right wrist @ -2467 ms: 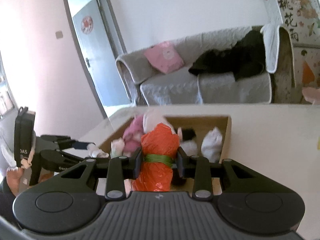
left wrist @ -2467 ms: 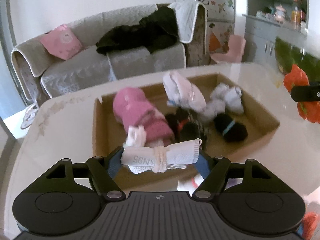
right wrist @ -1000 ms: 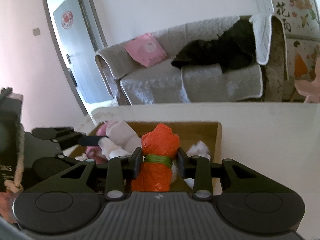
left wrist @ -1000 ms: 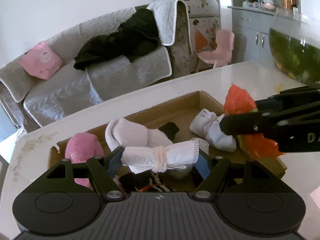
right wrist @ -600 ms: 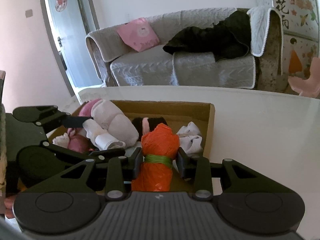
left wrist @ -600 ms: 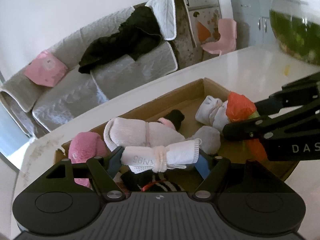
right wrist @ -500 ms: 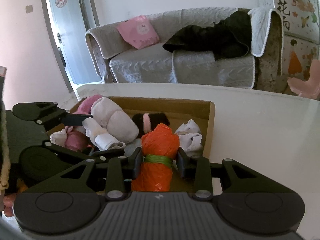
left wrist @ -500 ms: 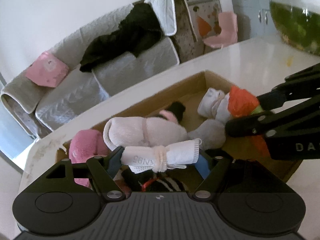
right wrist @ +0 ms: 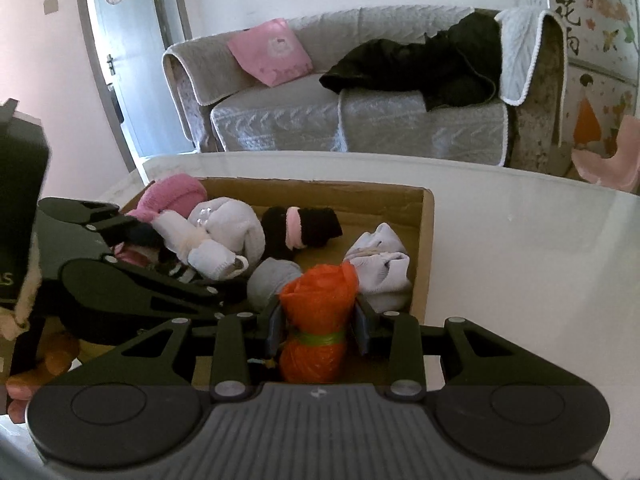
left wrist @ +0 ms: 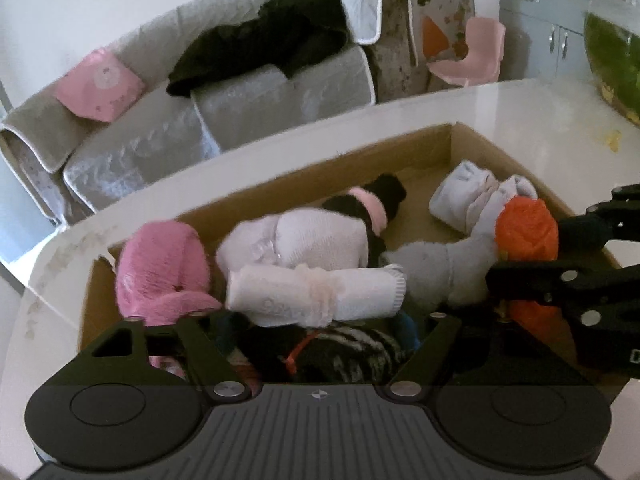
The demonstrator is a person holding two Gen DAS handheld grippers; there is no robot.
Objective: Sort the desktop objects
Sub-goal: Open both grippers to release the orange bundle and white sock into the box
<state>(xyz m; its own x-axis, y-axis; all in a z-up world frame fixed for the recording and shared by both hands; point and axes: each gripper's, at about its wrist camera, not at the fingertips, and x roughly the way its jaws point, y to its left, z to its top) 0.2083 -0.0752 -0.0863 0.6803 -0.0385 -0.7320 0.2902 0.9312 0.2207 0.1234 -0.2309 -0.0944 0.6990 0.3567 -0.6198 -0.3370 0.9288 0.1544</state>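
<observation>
Over the cardboard box (left wrist: 472, 140), the left claw (left wrist: 316, 320) stands apart, its white rolled cloth (left wrist: 316, 294) lying loose on the heap inside. At the box's right end, the right claw (right wrist: 316, 328) is clamped on an orange bundle (right wrist: 316, 316).

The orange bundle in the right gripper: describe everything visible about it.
The orange bundle looks like crinkled thin plastic, bunched and tied round its waist with a green band. It stands roughly upright, clamped at the waist between the right gripper fingers, over the near right part of the cardboard box. Its top sits right by a grey sock roll and a white sock bundle; whether it touches them is unclear.
</observation>
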